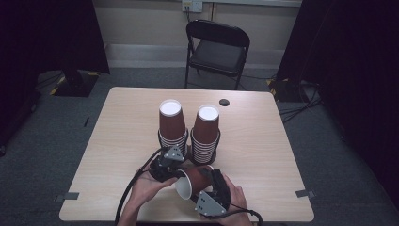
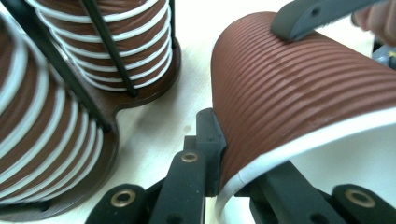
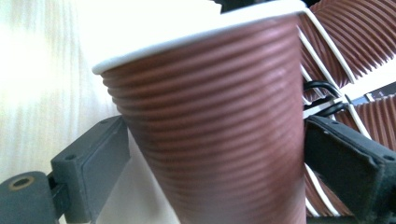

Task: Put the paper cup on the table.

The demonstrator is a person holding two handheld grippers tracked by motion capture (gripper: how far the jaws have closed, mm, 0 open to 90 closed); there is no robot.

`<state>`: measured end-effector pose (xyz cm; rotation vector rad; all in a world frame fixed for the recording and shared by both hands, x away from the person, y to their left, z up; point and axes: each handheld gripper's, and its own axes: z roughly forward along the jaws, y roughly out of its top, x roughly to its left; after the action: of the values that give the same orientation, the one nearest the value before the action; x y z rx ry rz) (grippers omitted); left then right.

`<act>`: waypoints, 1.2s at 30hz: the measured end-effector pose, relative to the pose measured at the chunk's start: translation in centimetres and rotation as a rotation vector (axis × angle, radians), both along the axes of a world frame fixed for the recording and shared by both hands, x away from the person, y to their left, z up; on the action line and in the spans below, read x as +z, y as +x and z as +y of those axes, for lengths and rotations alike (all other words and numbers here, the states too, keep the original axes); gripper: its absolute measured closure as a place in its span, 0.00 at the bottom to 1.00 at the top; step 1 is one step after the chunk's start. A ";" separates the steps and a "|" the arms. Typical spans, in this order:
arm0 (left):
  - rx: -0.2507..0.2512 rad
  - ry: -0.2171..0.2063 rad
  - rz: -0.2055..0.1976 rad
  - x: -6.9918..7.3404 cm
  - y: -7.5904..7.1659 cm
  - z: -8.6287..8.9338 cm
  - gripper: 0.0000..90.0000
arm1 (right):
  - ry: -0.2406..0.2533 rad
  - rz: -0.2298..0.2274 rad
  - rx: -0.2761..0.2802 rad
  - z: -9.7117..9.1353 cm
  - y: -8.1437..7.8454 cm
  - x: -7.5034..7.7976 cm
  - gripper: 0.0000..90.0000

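Note:
A brown ribbed paper cup [image 1: 195,181] lies on its side just above the table's front edge, white rim toward the person. My left gripper [image 1: 176,172] is shut on the cup's wall at the rim [image 2: 243,175], one jaw outside and one inside. My right gripper [image 1: 211,178] straddles the cup's body [image 3: 210,107]. Its jaws are open, and both pads [image 3: 93,163] stand slightly off the ribs. One of its fingers [image 2: 308,18] shows over the cup in the left gripper view.
Two tall stacks of the same cups [image 1: 171,125] [image 1: 206,132] stand upside down in a wire holder with a brown base [image 2: 140,98], right behind the grippers. A black round hole [image 1: 224,102] marks the wooden table [image 1: 117,141]. A folding chair [image 1: 216,49] stands beyond.

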<state>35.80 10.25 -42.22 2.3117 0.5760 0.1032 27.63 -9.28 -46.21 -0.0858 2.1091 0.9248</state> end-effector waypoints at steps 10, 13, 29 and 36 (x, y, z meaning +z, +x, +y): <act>0.010 -0.026 0.018 -0.2 0.2 -0.5 0.96 | -0.010 -0.004 0.007 1.1 0.5 -0.3 0.08; 0.003 -0.043 0.026 -0.3 0.2 -0.7 0.96 | -0.003 -0.009 0.016 1.4 0.5 -0.2 0.08; 0.015 -0.050 0.033 -0.5 0.4 -0.7 0.93 | -0.013 0.000 0.016 2.7 0.8 0.0 0.08; 0.036 -0.102 0.012 -0.7 0.1 -0.4 0.93 | 0.007 0.002 0.006 2.4 0.7 0.1 0.10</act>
<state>35.86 9.84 -42.93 2.2054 0.6153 0.0762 28.28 -6.87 -46.15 -0.0877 2.1086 0.9361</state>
